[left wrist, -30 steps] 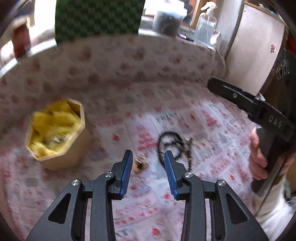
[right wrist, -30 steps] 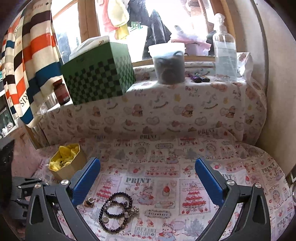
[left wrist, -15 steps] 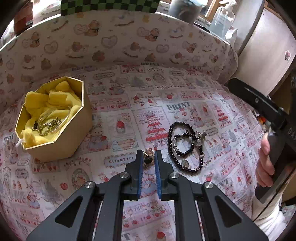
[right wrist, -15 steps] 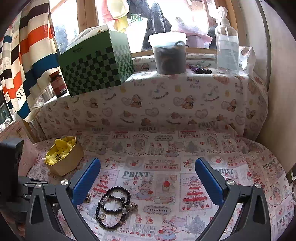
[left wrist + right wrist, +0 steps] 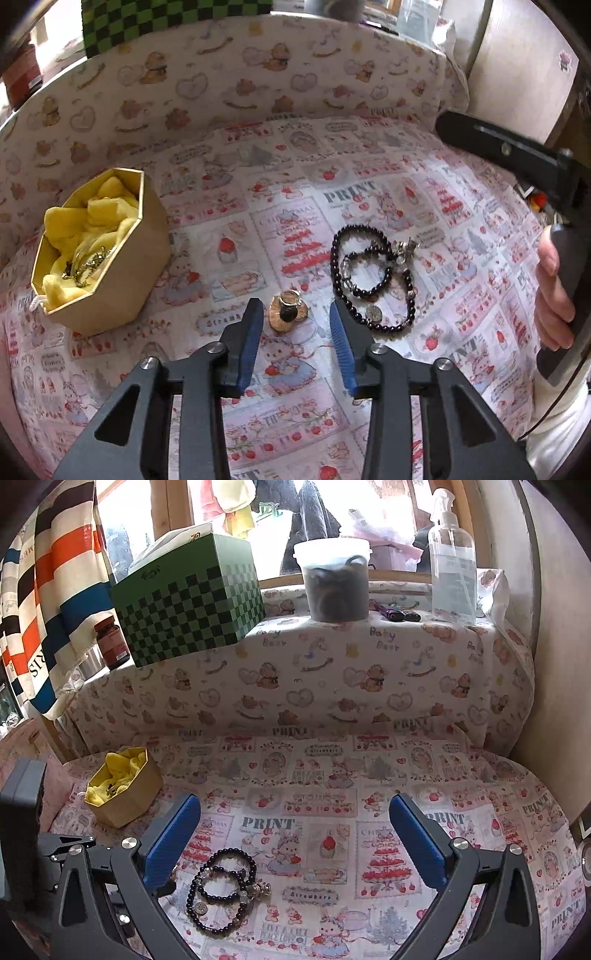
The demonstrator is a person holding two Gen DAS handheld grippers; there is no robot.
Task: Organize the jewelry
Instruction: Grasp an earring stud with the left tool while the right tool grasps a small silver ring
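Observation:
A small gold ring with a dark stone (image 5: 288, 314) lies on the printed cloth between the blue fingertips of my left gripper (image 5: 294, 309). The jaws are opening and the pads are not touching the ring. Black bead bracelets (image 5: 373, 280) (image 5: 221, 890) lie tangled just to the right of it. A gold octagonal box (image 5: 110, 288) (image 5: 125, 801) lined with yellow cloth stands to the left, with a chain inside. My right gripper (image 5: 291, 805) hovers open over the cloth beyond the bracelets, with nothing between its fingers. It shows at the right of the left wrist view (image 5: 517, 155), held by a hand (image 5: 554, 291).
A raised, cloth-covered ledge (image 5: 332, 672) runs along the back. On it stand a green checked box (image 5: 188, 605), a white tub (image 5: 336, 583), a spray bottle (image 5: 452, 561) and a brown jar (image 5: 110, 642). A striped fabric (image 5: 48, 590) hangs at the left.
The left jaws closed around the ring half a second ago and have now spread apart again. The ring lies on the cloth, and the left gripper sits slightly lower. The right gripper has hardly moved.

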